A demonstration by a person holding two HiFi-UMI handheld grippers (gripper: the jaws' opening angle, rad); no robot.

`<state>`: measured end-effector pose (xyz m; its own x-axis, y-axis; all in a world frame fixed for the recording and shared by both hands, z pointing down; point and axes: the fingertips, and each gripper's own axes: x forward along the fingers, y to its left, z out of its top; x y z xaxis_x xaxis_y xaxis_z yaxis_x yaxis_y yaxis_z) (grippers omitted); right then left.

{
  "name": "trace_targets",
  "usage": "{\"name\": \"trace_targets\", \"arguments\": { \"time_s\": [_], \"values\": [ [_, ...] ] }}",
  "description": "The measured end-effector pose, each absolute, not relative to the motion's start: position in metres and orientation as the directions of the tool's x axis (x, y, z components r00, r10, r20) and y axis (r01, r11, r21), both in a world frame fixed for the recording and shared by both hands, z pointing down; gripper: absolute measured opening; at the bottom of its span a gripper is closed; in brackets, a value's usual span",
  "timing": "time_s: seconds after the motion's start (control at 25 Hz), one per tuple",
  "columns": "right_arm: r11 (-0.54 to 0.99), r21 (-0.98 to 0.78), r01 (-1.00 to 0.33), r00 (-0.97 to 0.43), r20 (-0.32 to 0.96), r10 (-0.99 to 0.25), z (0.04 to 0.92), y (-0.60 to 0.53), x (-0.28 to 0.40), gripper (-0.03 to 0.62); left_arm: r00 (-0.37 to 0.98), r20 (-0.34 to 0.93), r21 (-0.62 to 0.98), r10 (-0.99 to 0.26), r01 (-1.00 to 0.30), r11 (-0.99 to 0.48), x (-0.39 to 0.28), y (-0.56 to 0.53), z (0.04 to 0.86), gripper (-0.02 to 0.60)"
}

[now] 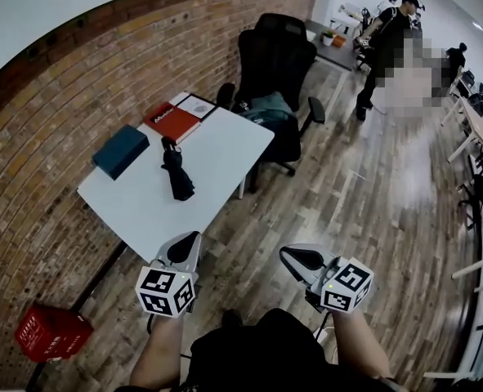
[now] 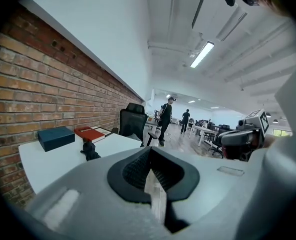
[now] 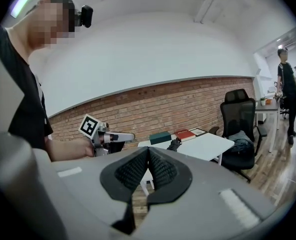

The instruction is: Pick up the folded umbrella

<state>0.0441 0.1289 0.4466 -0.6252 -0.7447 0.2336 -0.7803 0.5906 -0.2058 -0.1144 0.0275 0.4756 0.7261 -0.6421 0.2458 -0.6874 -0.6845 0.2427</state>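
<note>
A: How much of the folded umbrella (image 2: 90,150) does the left gripper view show?
B: Only one end. The grey body of the left gripper (image 2: 149,151) covers the rest, along with the near edge of the white table (image 2: 62,159).
A: And the red book (image 1: 172,122)?
B: Its cover print is too small to read. The teal-grey bundle (image 1: 267,106) on the black chair (image 1: 274,55) can't be identified.
A: Farther off?
B: The person (image 1: 386,35) at far right is tiny, and the spot beside them is blurred. The wearer's forearms (image 1: 161,351) are cut off at the near edge. Whatever is in the red crate (image 1: 51,331) can't be made out.
</note>
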Motion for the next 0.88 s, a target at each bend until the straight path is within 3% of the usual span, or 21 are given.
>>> {"name": "trace_targets", "arguments": {
  "time_s": [0.44, 0.88],
  "values": [
    [0.654, -0.270, -0.706, -0.706, 0.204, -0.678, 0.470, 0.041, 0.034, 0.002, 0.678, 0.295, 0.239, -0.673, -0.735, -0.635, -0.122, -0.037, 0.494, 0.006],
    [0.751, -0.330, -0.572, -0.820, 0.202, -0.535, 0.487, -0.131, 0.057, 0.002, 0.558, 0.351, 0.257, -0.752, -0.829, -0.496, -0.100, -0.183, 0.507, 0.006]
  ]
}}
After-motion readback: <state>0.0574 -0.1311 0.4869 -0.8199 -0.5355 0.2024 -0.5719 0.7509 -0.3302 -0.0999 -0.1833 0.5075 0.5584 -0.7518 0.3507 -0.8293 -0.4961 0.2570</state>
